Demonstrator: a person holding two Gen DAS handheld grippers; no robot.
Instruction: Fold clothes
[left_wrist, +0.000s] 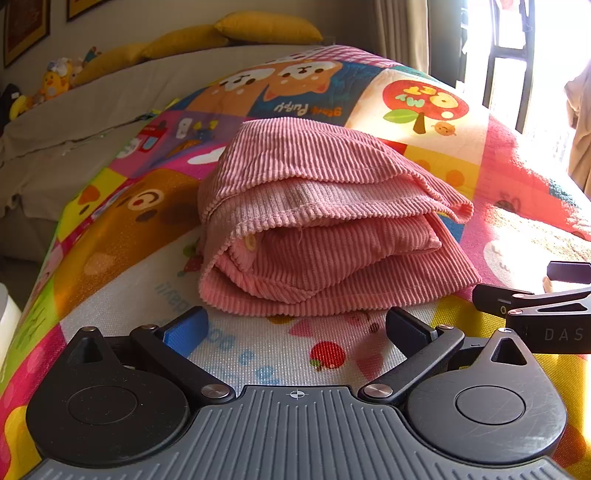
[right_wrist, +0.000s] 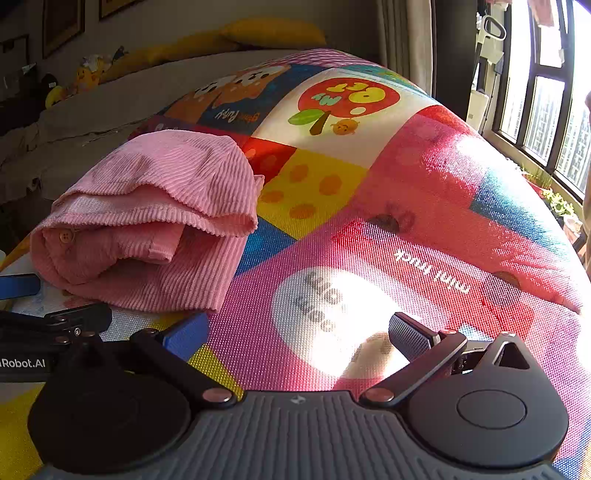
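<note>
Pink corduroy garment (left_wrist: 325, 229) is seen folded into a thick bundle on a cartoon-print play mat (left_wrist: 110, 236) spread over a bed, w/ a button (left_wrist: 250, 242) showing at its near-left corner. Left gripper (left_wrist: 295, 328) is lined up straight at the bundle, jaws spread wide & empty, bundle lying just ahead of the tips, apart from them; its long axis runs across the jaw line, left to right. Right gripper (right_wrist: 301, 332) is likewise held open w/ nothing between its pads, pointed at bare mat; in its view the garment (right_wrist: 155, 221) is placed ahead & off to the left. Left unit is judged the nearer & better aimed for any next tuck or lift; right would need to be swung leftward first. Folding appears nearly complete.
</note>
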